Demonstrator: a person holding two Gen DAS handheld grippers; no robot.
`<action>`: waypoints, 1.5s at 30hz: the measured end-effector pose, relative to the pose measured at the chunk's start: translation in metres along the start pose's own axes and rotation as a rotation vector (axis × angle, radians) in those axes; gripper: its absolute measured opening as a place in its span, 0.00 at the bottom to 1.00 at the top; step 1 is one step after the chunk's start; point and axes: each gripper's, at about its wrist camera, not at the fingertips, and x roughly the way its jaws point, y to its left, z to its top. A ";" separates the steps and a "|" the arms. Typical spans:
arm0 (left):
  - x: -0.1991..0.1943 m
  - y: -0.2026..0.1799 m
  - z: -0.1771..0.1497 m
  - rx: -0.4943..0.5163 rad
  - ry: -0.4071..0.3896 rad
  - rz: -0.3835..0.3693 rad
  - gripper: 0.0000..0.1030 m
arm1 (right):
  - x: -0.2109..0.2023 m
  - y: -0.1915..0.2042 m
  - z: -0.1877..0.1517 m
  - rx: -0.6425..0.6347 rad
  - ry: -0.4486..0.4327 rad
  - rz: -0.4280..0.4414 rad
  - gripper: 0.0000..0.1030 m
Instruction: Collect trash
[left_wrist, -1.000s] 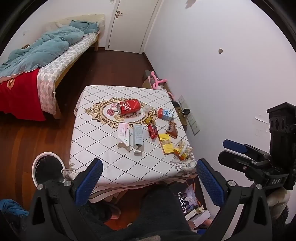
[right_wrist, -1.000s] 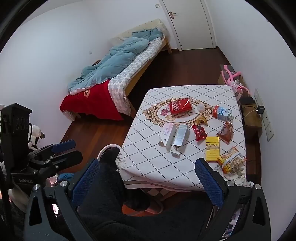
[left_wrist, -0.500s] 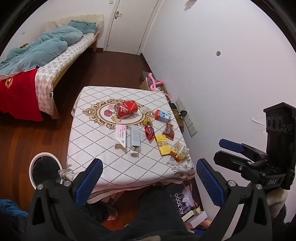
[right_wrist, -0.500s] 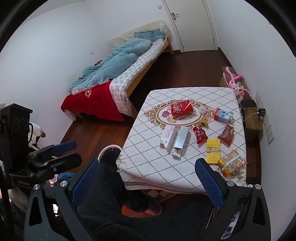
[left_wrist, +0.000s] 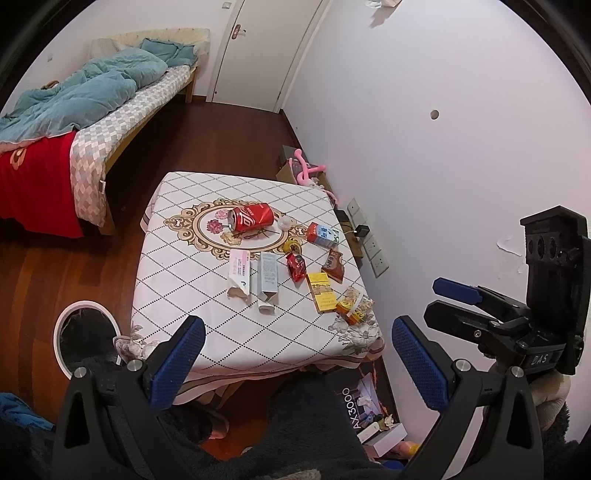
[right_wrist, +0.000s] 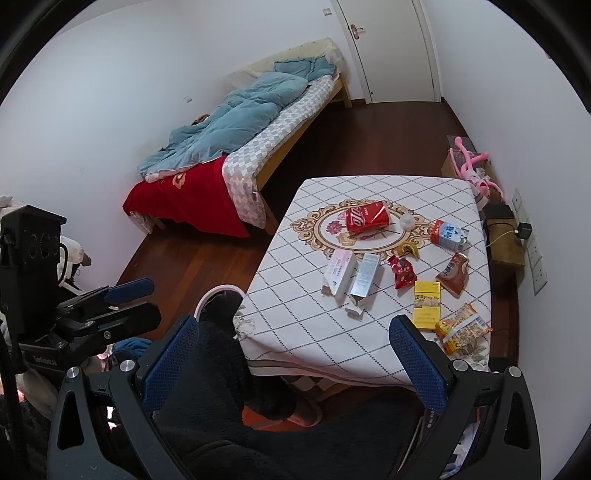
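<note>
Trash lies on a low table with a checked cloth (left_wrist: 184, 295): a red can (left_wrist: 251, 218) on its side, a pink box (left_wrist: 239, 271), a grey-blue box (left_wrist: 267, 278), a red wrapper (left_wrist: 296, 266), a brown sachet (left_wrist: 332, 265), a yellow box (left_wrist: 320, 292), an orange snack bag (left_wrist: 354, 306) and a small carton (left_wrist: 322, 235). My left gripper (left_wrist: 297, 363) hangs open above the table's near edge, holding nothing. My right gripper (right_wrist: 293, 363) is open and empty too, high over the near edge, with the can (right_wrist: 367, 218) and the boxes (right_wrist: 340, 271) well ahead.
A white-rimmed bin with a dark liner (left_wrist: 85, 336) stands on the wood floor left of the table. A bed (left_wrist: 92, 96) fills the far left. Wall sockets (left_wrist: 373, 251) and a pink toy (left_wrist: 306, 171) lie right of the table. A person's dark-clothed legs (right_wrist: 258, 424) are below.
Both views have drifted only slightly. The grippers stay open and high, and nothing on the table has moved.
</note>
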 end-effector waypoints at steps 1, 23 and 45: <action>0.000 0.001 0.000 -0.002 0.000 -0.002 1.00 | 0.001 0.000 0.000 -0.001 0.000 -0.002 1.00; -0.005 0.006 -0.001 0.010 -0.009 -0.006 1.00 | 0.008 0.007 0.001 -0.014 0.004 0.009 1.00; -0.013 0.006 0.001 0.019 -0.030 0.005 1.00 | 0.003 0.005 0.004 -0.013 0.001 0.014 1.00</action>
